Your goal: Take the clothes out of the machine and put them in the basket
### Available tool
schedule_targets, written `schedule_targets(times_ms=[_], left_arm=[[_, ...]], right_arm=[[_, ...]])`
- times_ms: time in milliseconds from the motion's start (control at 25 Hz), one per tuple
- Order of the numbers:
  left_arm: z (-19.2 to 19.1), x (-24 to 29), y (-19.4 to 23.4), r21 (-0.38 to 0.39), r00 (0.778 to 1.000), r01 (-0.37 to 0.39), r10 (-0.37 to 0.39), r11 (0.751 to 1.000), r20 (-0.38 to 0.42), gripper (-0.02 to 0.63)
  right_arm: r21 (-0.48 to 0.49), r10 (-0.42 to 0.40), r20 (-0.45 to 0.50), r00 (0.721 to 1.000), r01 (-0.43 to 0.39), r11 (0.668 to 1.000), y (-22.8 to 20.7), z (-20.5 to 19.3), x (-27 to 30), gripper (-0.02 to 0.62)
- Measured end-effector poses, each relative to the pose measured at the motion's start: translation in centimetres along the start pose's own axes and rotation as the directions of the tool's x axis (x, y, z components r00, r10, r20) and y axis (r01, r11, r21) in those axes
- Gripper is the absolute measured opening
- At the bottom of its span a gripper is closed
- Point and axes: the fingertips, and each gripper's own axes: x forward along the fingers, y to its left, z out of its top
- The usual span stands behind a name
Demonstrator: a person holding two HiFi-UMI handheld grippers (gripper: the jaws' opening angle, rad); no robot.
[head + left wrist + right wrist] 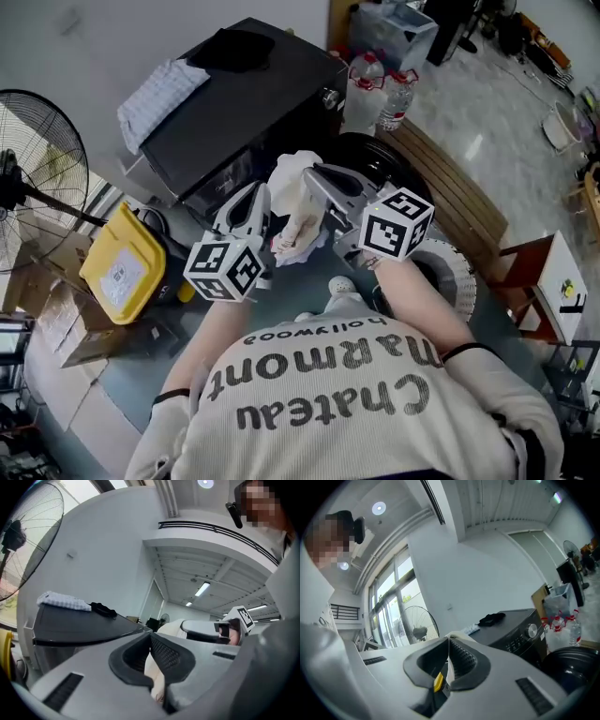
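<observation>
One pale garment (298,214) is held in the air by two grippers, on the near side of the one dark machine (253,103) and left of the one white basket (461,281); it hangs bunched, long axis running downward from the fingers. The left gripper (262,195) has its fingers pressed onto the cloth; the right gripper (317,174) fingers likewise pinch it.
</observation>
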Motion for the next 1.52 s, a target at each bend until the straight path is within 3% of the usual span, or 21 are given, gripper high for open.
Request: schedule_targets(times_ms=[400,840,1120,1520], left_arm=[[-0.9,0.4,-6.2,0.002,0.982,0.186,-0.186,0.983,-0.042,0.009],[-3.1,4.2,-17.8,0.008,0.921,0.378,-0.375,0.926,-0.1,0.009],[-4.9,5.9,-27.0,0.004,0.881,0.464,-0.461,0.886,-0.109,0.009],[-7.3,6.0,-39.9,0.002,0.818,0.569,-0.566,0.822,-0.103,0.009]], right_arm=[[-0.121,-0.119,0.151,0.981,0.138,0.983,3.3,5.1,-7.0,0.032],[-0.16,-0.245,0.242,0.939,0.287,0.944,2.7,8.6,-18.6,0.032],[-0.188,-0.309,0.361,0.88,0.393,0.9,3.4,13.4,-29.6,0.032],[-0.242,-0.391,0.51,0.766,0.564,0.789,5.5,19.4,-45.4,0.032]])
